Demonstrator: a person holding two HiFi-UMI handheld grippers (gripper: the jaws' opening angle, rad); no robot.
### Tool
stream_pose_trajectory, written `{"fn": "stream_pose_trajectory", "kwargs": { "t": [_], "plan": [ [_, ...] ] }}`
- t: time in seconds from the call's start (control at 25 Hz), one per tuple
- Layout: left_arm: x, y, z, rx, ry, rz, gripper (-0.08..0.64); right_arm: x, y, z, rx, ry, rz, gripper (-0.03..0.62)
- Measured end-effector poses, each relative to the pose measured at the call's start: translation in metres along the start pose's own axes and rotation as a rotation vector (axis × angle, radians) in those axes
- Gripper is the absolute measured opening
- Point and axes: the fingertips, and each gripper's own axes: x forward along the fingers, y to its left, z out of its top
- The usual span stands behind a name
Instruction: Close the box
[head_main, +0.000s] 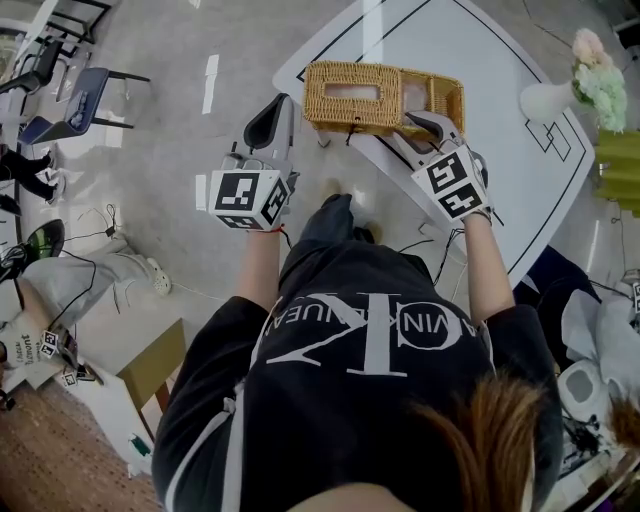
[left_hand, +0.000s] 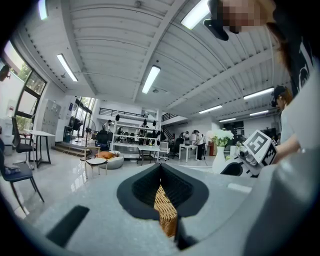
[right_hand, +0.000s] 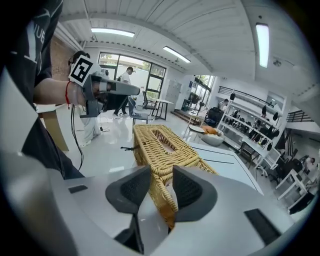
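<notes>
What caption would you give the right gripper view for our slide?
The right claw grips the near edge of the wicker box on a white table, left claw held clear beyond it.

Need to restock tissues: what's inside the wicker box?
Through the top slot of the wicker box only something pale shows; what it is cannot be told. The woven lid and walls hide the rest.

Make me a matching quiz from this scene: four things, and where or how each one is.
1 wicker box
2 vase
3 left gripper
4 right gripper

a holds flowers
b beside the table, holding nothing
c clamped on wicker
d lies on the white table

Pairs: 1-d, 2-a, 3-b, 4-c
</notes>
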Motion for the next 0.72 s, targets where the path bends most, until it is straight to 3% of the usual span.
{"fn": "stream_pose_trajectory", "kwargs": {
  "t": [0.2, 0.72],
  "plan": [
    [-0.002, -0.001, 0.003, 0.002, -0.004, -0.001, 0.011, -0.01, -0.005, 0.006, 0.099, -0.063, -0.01, 0.121],
    [-0.007, 0.003, 0.013, 0.016, -0.019, 0.014, 0.011, -0.033, -0.035, 0.02, 0.283, -0.23, -0.102, 0.0]
  ]
}}
